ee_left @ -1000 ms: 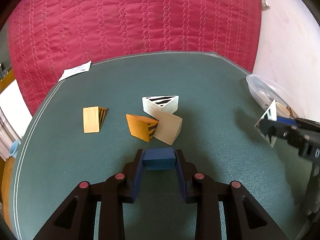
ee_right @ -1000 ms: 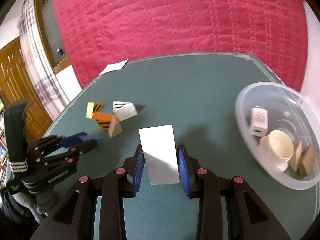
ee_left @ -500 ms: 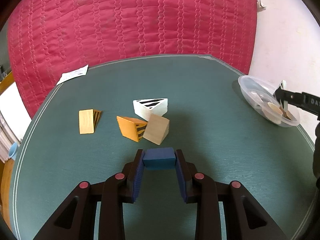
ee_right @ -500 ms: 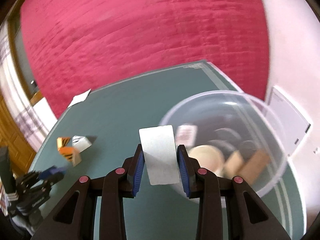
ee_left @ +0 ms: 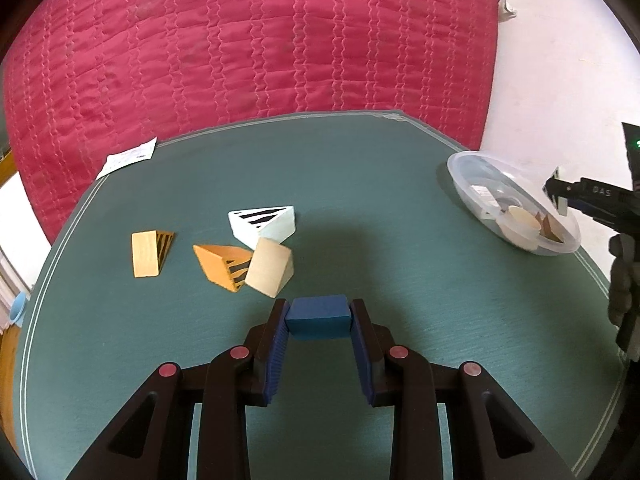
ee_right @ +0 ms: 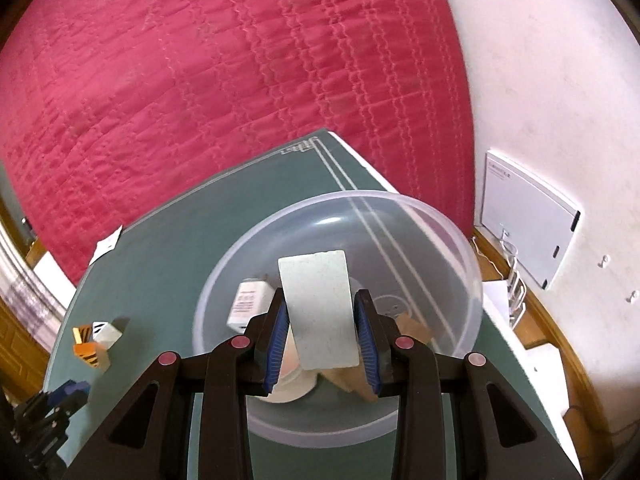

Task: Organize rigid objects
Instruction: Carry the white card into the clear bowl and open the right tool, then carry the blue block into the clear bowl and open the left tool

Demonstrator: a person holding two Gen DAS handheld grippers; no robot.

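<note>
A: What does the left gripper (ee_left: 319,316) have?

B: It is clamped on a blue block (ee_left: 318,316), held above the near middle of the green table (ee_left: 380,184).

A: And the right gripper (ee_right: 320,316)?

B: Clenched on a white block (ee_right: 320,312), gripped by its two long edges. It hangs over the clear plastic bowl (ee_right: 448,224) at the table's right side.

A: What lies in the bowl?

B: A white charger-like item (ee_right: 245,304), a cream round piece (ee_left: 520,220) and brown wooden pieces (ee_right: 412,326).

A: What is loose on the table?

B: Four blocks, left of centre: a white striped wedge (ee_left: 264,222) farthest, a plain wooden wedge (ee_left: 270,266) touching it, an orange striped wedge (ee_left: 222,266) against that one, and a pale striped wedge (ee_left: 150,252) apart to the left. A paper slip (ee_left: 128,158) lies at the far left edge.
</note>
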